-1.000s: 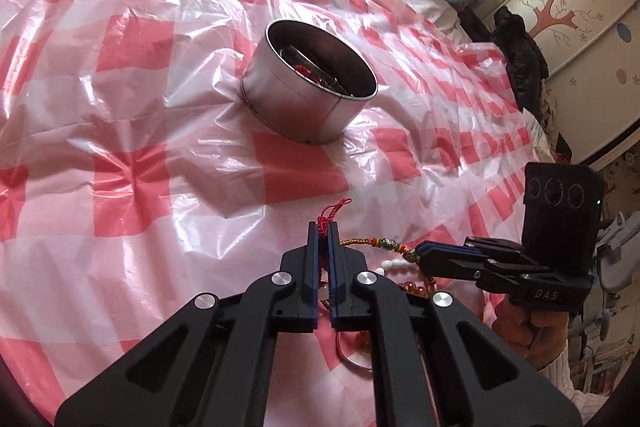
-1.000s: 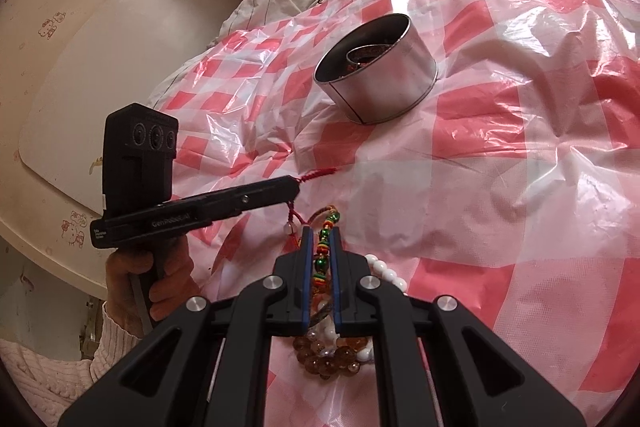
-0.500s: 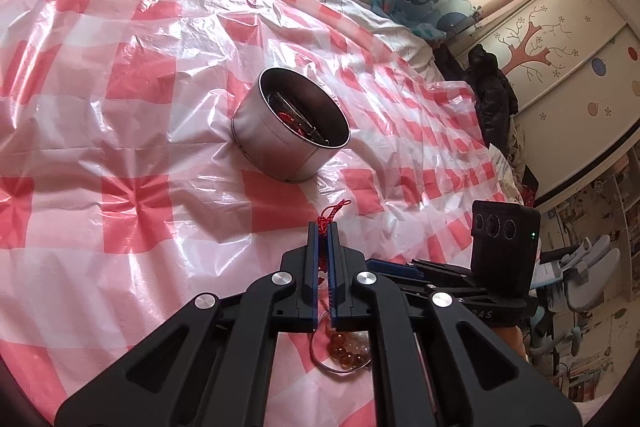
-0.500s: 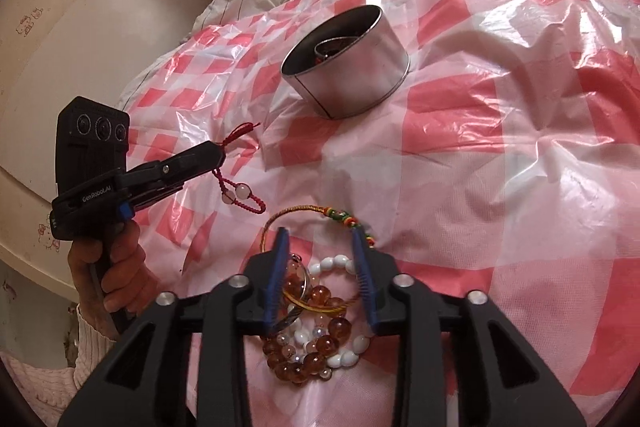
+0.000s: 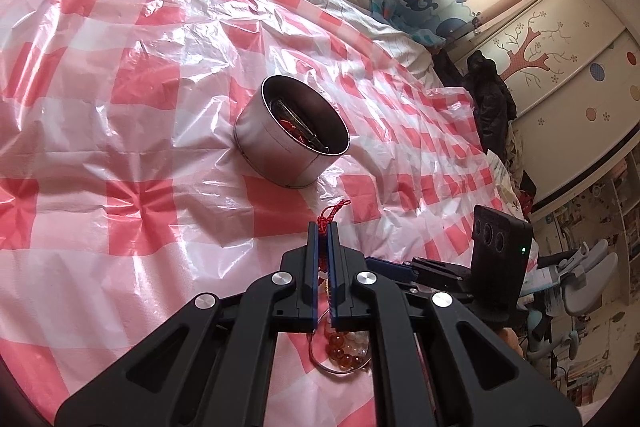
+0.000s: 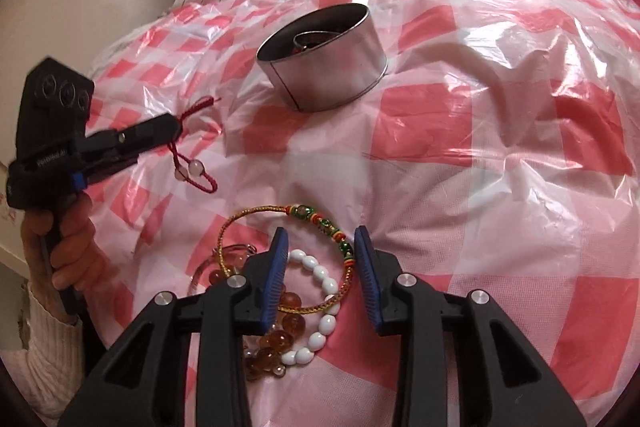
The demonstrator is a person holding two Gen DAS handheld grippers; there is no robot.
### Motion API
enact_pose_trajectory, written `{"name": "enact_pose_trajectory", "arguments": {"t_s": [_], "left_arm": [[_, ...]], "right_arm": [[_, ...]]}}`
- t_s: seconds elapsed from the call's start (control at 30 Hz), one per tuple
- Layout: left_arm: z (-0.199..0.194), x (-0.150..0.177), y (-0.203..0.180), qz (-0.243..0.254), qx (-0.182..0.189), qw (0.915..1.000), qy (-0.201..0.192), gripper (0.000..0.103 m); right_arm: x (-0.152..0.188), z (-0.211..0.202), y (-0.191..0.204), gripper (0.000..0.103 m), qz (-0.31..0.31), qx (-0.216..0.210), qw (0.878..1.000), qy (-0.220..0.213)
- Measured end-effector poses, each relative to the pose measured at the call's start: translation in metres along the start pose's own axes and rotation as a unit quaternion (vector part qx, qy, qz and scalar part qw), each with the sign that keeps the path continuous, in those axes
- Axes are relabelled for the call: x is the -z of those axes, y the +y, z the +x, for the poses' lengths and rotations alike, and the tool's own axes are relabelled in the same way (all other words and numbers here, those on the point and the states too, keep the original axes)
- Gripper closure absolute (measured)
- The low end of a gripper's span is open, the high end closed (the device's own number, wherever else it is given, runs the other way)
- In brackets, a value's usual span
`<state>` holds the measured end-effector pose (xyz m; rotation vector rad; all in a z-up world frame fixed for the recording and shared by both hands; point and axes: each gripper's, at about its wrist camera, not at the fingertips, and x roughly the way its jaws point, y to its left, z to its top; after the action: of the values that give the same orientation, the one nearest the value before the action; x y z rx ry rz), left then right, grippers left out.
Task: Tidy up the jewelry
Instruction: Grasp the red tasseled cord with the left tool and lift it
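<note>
Red cord bracelet (image 6: 192,163) hangs pinched in the left tongs (image 5: 323,227), whose tips are pressed together on its knot; the metal tin (image 5: 290,139) sits on the bed's checked plastic sheet (image 5: 120,155) at about 11 o'clock from those tips, well apart, so the left hand is the one to carry it there. Right tongs (image 6: 320,243) are spread wide, holding nothing, over the bracelet pile (image 6: 296,291), green-beaded bangle (image 6: 320,223) between the jaws.

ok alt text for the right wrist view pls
The right gripper, fingers open, hovers over a pile of bracelets on a red-checked plastic sheet. At left, the left gripper holds a red cord bracelet, near a metal tin.
</note>
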<state>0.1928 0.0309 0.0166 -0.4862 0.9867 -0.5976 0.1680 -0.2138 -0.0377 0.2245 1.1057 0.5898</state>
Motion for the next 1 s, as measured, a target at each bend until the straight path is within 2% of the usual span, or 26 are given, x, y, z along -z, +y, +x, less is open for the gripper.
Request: {"name": "enact_pose_trajectory", "arguments": {"t_s": [0.03, 0.07, 0.1, 0.33, 0.57, 0.73, 0.83, 1.0], "left_arm": [[0.000, 0.000, 0.000, 0.000, -0.001, 1.0000, -0.001, 0.100], [0.000, 0.000, 0.000, -0.001, -0.001, 1.0000, -0.001, 0.100], [0.000, -0.001, 0.000, -0.001, -0.001, 1.0000, -0.001, 0.100], [0.000, 0.000, 0.001, -0.002, -0.001, 1.0000, -0.004, 0.100], [-0.002, -0.003, -0.003, 0.005, 0.001, 0.9999, -0.016, 0.100], [-0.006, -0.008, -0.023, 0.053, -0.030, 0.9975, -0.036, 0.100], [-0.008, -0.011, -0.038, 0.085, -0.051, 0.9940, -0.047, 0.100], [-0.007, -0.015, -0.051, 0.108, -0.074, 0.9899, -0.055, 0.100]], "right_arm": [[0.000, 0.000, 0.000, 0.077, -0.002, 0.006, 1.000, -0.002], [0.000, 0.000, -0.002, 0.094, 0.004, 0.005, 1.000, -0.003], [0.001, 0.000, -0.005, 0.096, 0.011, -0.003, 1.000, -0.003], [0.000, -0.017, -0.001, 0.096, 0.009, -0.031, 0.998, -0.053], [-0.007, -0.051, -0.009, 0.096, 0.034, -0.090, 0.986, -0.134], [-0.014, -0.069, -0.010, 0.096, 0.036, -0.109, 0.976, -0.186], [-0.019, -0.074, -0.014, 0.096, 0.043, -0.117, 0.972, -0.198], [-0.027, -0.077, -0.014, 0.096, 0.041, -0.127, 0.969, -0.205]]}}
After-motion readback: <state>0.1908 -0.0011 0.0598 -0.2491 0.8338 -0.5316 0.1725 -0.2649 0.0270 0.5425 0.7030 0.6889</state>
